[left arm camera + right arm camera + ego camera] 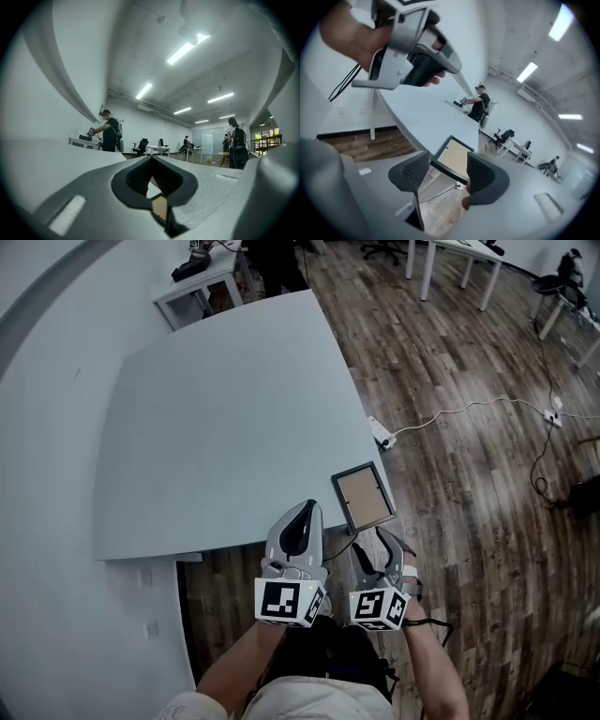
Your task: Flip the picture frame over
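- While both tools sit low at the near edge of the surface (225, 427), the picture frame (363, 497) lies flat on the near right corner, right at the edge.
- The frame has a dark border with a tan panel facing up. Can't tell if that's the front or the backing, tbh.
- The right hand-held gripper (392, 538) has its jaws spread wide. In the right gripper view, the near edge of the frame (452, 157) shows in the gap between the two black pads. I can't tell whether either pad touches it.
- The left hand-held gripper (309, 512) is just left of the frame with its jaws pressed together at the tips and nothing pinched. In its own view, a corner of the frame (159, 206) peeks through the little gap below the tips.
- Off to the right is the wood floor (450, 352), with a white power strip (382, 433) lying close to the surface's right edge and a cable (469, 409) trailing away from it.
- In the background, a person (479, 108) stands at a small table (457, 105) at the far end.
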{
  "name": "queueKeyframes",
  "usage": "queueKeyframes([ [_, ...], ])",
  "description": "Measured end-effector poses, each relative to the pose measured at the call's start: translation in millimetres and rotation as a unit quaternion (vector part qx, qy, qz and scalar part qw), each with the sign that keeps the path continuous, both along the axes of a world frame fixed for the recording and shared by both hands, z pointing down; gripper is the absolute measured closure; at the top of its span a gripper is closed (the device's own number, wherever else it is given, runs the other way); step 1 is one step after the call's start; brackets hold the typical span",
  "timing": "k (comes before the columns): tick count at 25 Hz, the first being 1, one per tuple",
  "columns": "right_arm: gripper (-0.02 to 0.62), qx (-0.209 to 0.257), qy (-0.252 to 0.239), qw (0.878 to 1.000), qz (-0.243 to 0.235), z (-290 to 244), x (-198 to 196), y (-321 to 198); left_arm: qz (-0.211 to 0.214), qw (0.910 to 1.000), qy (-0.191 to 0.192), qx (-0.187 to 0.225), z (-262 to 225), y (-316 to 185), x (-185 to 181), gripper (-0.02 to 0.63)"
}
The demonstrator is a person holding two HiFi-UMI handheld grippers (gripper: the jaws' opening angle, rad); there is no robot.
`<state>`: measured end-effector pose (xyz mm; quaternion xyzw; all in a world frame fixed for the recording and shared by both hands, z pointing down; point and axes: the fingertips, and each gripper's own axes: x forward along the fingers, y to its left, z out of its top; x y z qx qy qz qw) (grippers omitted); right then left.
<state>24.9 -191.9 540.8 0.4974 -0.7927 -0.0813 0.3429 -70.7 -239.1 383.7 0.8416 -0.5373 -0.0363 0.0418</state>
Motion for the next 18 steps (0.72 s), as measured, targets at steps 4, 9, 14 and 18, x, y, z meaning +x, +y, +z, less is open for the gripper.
queueKeyframes([
  [4,0.340,0.001,-0.110,0.992,0.067,-30,34,-4,0.002,1.0000,0.003,0.006,-13,-1,3,0.606],
  [9,0.405,0.027,-0.222,0.967,0.123,-78,64,-8,0.014,0.9998,0.005,0.011,-22,1,13,0.606],
  [14,0.458,0.063,-0.301,0.939,0.156,-128,92,-10,0.034,0.9992,0.007,0.023,-34,4,31,0.606],
  [18,0.493,0.088,-0.350,0.916,0.176,-162,116,-9,0.041,0.9988,0.005,0.025,-47,4,43,0.606],
])
